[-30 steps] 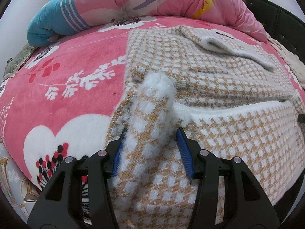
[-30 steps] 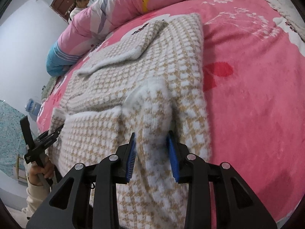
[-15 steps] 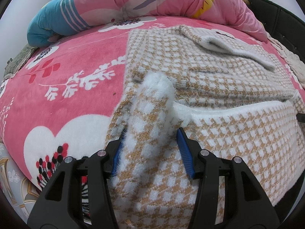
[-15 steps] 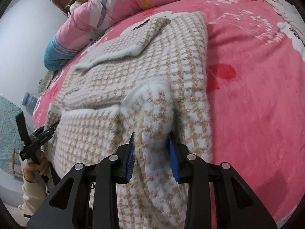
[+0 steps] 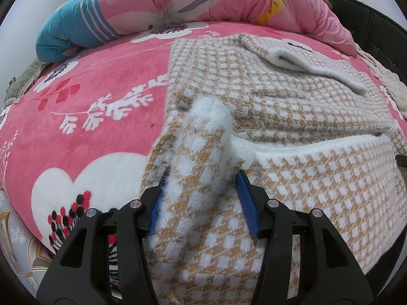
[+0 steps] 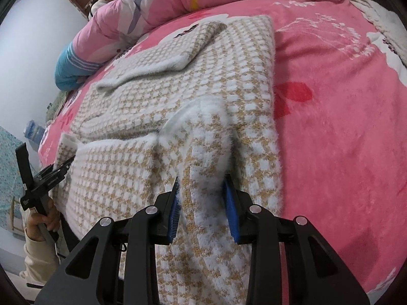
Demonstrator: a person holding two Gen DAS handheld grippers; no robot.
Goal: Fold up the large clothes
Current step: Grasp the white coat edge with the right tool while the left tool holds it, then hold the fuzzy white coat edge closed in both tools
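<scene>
Sweater (image 5: 292, 106), a fuzzy tan-and-white checked knit, lies spread on the pink blanket (image 5: 84, 117) of a bed, with one sleeve (image 5: 313, 61) folded across its upper part and its lower hem doubled up toward the chest. Each gripper has a corner of that hem. The left gripper (image 5: 201, 190) has a bunched ridge of knit standing between its blue pads (image 5: 245, 198); the jaws stand fairly wide, the left pad against the fabric, while the right pad looks slightly clear of it, so I cannot tell how firmly it grips. The right gripper (image 6: 202, 193) is narrower, with both pads pressing a raised tuft of the other corner, which looks like a true pinch. The left gripper also shows far left in the right wrist view, at the hem's other end. By its look the knit is thick, soft and limp, with no stiffness to carry a fold on its own; it should drape and sag between the two holds and stretch if pulled hard. The long pile probably slides a little on smooth pads and drags on the plush blanket. The best hold, I judge, is deep on the doubled hem at both corners, taking all layers, not just the fluffy edge, which could slip out.
</scene>
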